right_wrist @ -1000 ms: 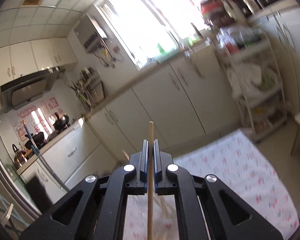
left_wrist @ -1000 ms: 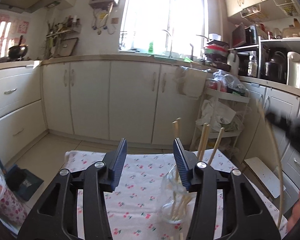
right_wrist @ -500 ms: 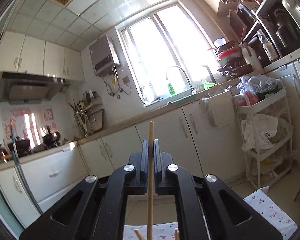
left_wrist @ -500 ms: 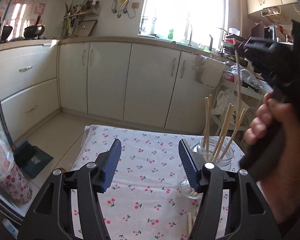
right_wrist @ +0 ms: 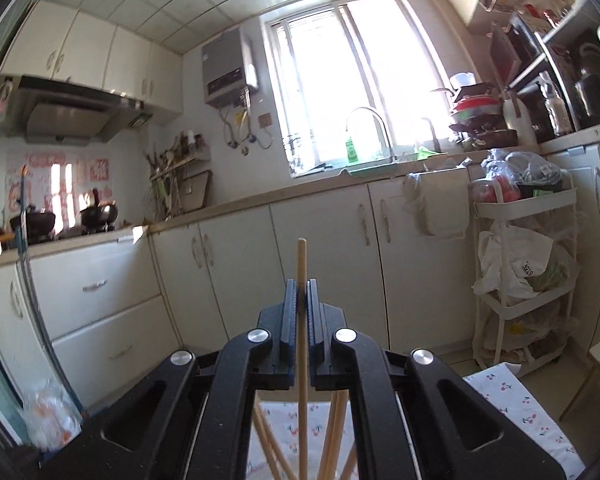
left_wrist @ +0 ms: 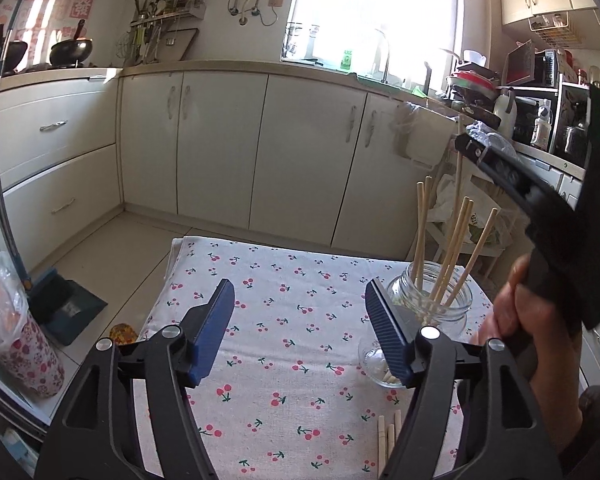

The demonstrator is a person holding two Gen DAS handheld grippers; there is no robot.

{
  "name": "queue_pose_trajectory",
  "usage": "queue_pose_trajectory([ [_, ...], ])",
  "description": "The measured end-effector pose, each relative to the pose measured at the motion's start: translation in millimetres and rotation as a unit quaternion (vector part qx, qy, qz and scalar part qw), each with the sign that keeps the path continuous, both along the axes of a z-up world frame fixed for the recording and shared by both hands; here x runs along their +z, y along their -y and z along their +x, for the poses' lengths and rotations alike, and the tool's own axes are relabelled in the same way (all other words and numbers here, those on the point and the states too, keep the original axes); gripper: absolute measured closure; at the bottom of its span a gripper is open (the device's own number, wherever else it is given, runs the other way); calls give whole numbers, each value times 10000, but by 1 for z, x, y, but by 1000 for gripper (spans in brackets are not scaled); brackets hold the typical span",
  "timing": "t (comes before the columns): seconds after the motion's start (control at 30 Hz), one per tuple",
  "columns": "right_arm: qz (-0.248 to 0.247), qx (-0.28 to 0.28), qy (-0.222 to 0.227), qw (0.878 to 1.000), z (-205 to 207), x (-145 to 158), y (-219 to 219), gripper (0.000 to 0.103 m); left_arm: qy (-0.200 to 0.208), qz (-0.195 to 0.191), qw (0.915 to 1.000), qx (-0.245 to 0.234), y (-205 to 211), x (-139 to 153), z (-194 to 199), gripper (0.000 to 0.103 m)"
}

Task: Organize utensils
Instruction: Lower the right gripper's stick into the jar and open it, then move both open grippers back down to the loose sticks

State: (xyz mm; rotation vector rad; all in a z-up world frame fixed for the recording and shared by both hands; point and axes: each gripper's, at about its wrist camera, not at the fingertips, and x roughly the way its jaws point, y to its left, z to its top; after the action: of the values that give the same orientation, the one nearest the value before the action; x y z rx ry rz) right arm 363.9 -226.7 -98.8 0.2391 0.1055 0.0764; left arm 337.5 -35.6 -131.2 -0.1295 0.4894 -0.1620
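Observation:
A clear glass jar (left_wrist: 430, 304) stands on the cherry-print cloth (left_wrist: 284, 360) at the right and holds several wooden chopsticks (left_wrist: 456, 240) upright. My right gripper (right_wrist: 301, 292) is shut on one wooden chopstick (right_wrist: 301, 264), held upright over the jar; it also shows in the left wrist view (left_wrist: 462, 146). The other chopsticks' tops (right_wrist: 332, 440) show below its fingers. My left gripper (left_wrist: 300, 328) is open and empty, low over the cloth left of the jar. More chopsticks (left_wrist: 388, 436) lie flat on the cloth by my right finger.
White kitchen cabinets (left_wrist: 260, 152) run behind the table. A white trolley with bags (right_wrist: 520, 264) stands at the right. A dustpan (left_wrist: 66, 308) and a bagged floral container (left_wrist: 20, 340) sit on the floor at the left.
The right gripper has brought its chopstick in over the jar and lowered it. The left gripper has drawn back and up, so more of the cloth shows.

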Motion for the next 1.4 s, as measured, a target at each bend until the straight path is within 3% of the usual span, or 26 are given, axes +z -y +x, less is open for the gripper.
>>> queue_pose_trajectory([
  [0.2,-129,191,-450,9987,-19,-16,-2,96,-48,17,10000,1,3,4,-6,35],
  [0.3,-79,216,-637,9977,-31,-22,2,80,-61,59,10000,-14,5,6,-12,34],
  [0.57,120,154,-1179,9928,-83,-24,19,79,-105,291,9995,-35,10,14,-28,32],
  [0.7,248,225,-1942,9804,-108,-42,24,79,-188,402,9990,-38,12,15,-37,29],
  [0.83,361,417,-2827,9576,-134,-73,16,79,-373,606,9975,-29,13,10,-44,26],
  [1.0,337,759,-3486,9336,-140,-100,-6,81,-755,692,9947,48,2,0,-50,25],
  [1.13,162,989,-3735,9222,-135,-111,-28,84,-966,789,9922,78,-4,-10,-56,25],
  [1.4,-165,1087,-3979,9108,-120,-127,-47,86,-1193,794,9897,5,-8,-20,-61,24],
])
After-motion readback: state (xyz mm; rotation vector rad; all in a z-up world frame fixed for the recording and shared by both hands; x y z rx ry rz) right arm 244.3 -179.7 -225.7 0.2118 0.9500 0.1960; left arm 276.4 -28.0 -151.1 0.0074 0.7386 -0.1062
